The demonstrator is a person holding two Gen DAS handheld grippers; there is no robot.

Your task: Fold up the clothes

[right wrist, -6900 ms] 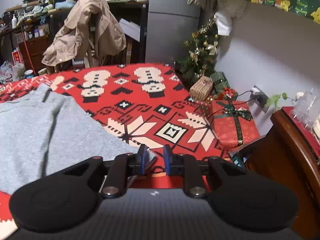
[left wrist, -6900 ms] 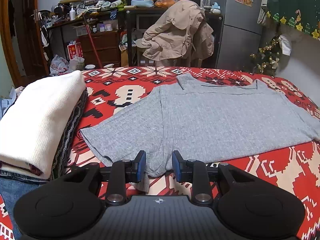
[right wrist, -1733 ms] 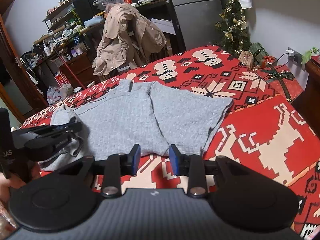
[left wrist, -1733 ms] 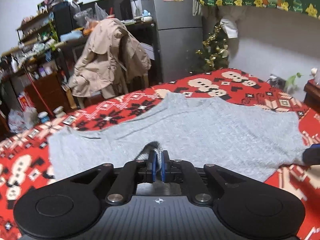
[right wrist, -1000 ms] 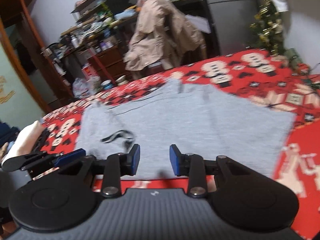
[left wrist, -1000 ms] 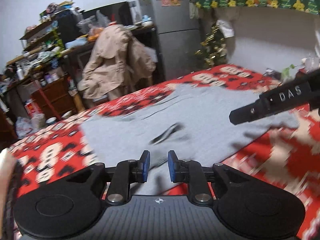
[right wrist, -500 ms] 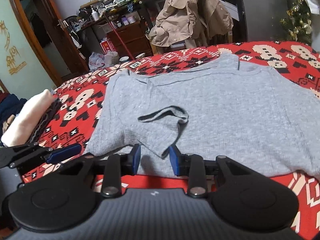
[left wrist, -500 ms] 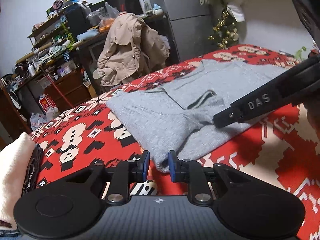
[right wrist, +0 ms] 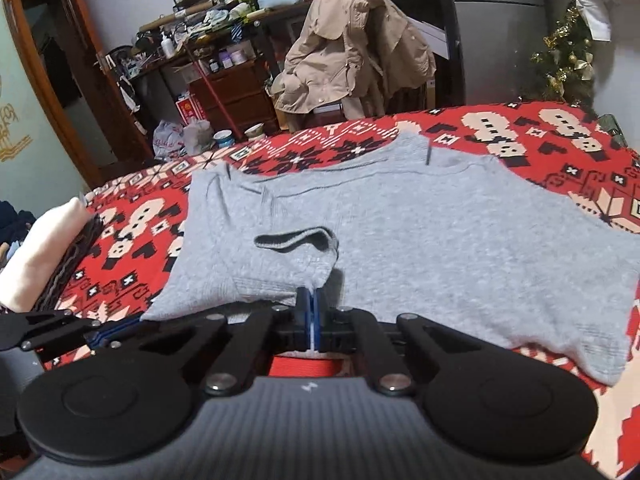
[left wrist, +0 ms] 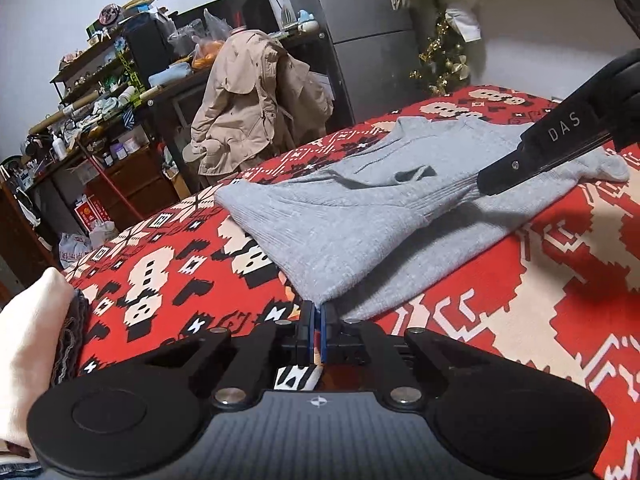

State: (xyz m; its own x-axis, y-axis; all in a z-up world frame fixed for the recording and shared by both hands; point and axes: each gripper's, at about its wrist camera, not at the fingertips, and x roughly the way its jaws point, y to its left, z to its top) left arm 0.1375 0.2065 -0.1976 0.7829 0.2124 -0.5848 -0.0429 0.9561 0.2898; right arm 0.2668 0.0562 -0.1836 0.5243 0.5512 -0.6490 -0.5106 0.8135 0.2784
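The grey T-shirt (right wrist: 460, 248) lies spread on the bed's red patterned blanket (left wrist: 560, 320), its one sleeve folded in over the body. The left gripper (left wrist: 318, 320) has its jaws pinched tight on the shirt's near hem corner at 12 o'clock in its view. The right gripper (right wrist: 311, 312) likewise has its jaws clamped on the folded sleeve's edge, with a folded clothes pile (right wrist: 44, 248) at 9 o'clock.

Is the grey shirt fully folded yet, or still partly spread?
Partly folded: the grey shirt has its left sleeve turned in; its right sleeve lies spread.
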